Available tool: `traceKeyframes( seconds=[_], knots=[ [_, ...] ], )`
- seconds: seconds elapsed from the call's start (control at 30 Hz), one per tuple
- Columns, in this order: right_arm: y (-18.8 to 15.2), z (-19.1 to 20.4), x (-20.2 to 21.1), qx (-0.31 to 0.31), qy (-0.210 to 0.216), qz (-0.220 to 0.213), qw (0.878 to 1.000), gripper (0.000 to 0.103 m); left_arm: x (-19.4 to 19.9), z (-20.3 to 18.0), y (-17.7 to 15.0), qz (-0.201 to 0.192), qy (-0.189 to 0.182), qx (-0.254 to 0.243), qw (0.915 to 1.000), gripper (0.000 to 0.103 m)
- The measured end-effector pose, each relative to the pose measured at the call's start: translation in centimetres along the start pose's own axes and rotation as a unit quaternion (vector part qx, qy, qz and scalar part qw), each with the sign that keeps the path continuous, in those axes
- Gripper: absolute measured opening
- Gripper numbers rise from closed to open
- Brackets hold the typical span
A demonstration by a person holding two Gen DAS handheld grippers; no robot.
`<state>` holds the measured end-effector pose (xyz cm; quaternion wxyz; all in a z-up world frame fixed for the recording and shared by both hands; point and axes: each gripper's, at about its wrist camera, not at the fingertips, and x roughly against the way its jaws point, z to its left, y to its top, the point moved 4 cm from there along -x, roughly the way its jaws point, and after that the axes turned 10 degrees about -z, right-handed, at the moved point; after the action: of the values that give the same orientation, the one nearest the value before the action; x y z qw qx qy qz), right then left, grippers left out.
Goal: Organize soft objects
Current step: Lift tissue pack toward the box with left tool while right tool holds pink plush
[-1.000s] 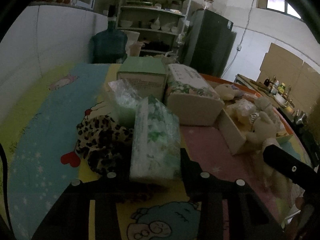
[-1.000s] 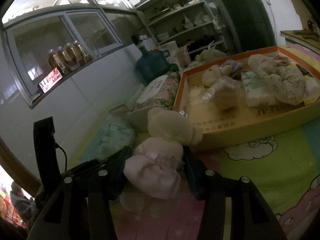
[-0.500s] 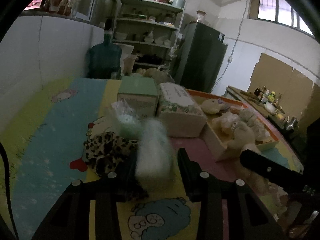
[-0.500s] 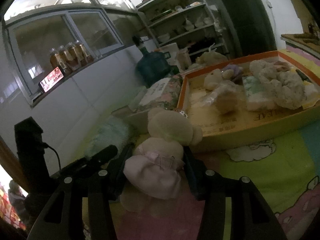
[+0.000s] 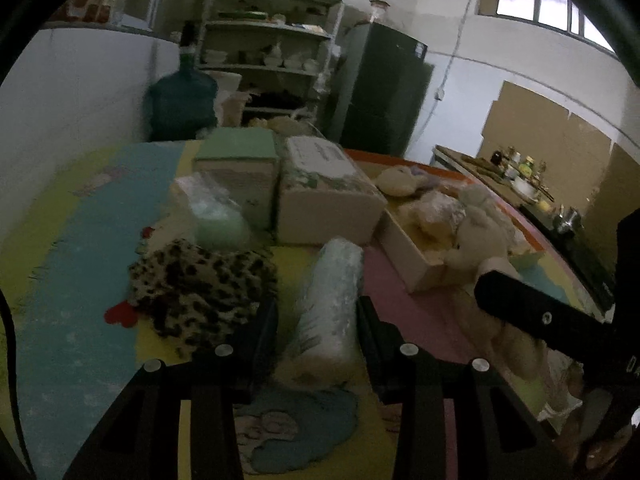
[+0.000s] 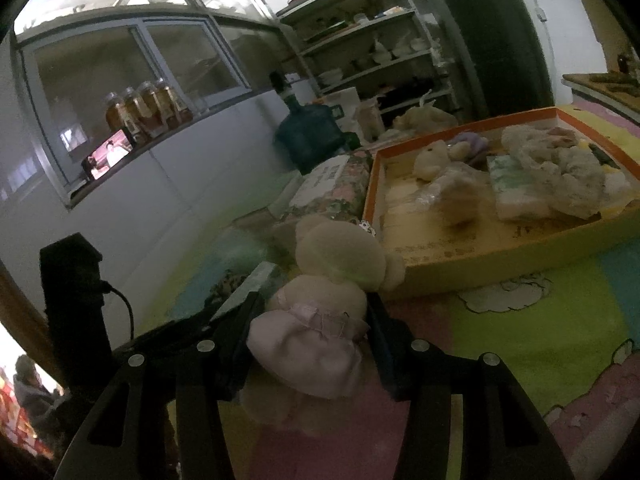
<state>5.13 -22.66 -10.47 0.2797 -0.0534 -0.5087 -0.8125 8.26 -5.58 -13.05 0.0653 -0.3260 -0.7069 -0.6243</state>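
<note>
Tissue pack (image 5: 329, 300) has rolled edge-on in the left gripper (image 5: 318, 312), right gripper (image 6: 310, 328) clamps the doll (image 6: 320, 320); both mid-carry, next into the tray (image 6: 472, 258).

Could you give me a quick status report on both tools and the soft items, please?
Left tool shut on tissue pack. Right tool shut on plush bear. Orange tray ahead, already holding soft items. Leopard cloth beside the left tool.

Dim indoor light, bright windows, fisheye vignetting, slight motion blur
</note>
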Motion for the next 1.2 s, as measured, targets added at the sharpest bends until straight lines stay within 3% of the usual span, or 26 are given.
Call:
traceKeyframes(
  seconds=[0.4, 0.77, 1.2],
  knots=[
    [-0.1, -0.4, 0.3, -0.005, -0.003, -0.002, 1.000, 0.053, 0.4, 0.3, -0.5, -0.006, -0.022, 0.015, 0.9996, 0.026],
    [0.4, -0.4, 1.1, -0.001, -0.007, -0.016, 1.000, 0.053, 2.3, -1.2, 1.6, -0.041, -0.026, -0.009, 0.9988, 0.026],
    [2.1, -1.8, 2.8, 0.002, -0.027, -0.040, 0.999, 0.053, 1.8, -4.3, 3.4, -0.048, -0.035, -0.035, 0.9976, 0.026]
  ],
)
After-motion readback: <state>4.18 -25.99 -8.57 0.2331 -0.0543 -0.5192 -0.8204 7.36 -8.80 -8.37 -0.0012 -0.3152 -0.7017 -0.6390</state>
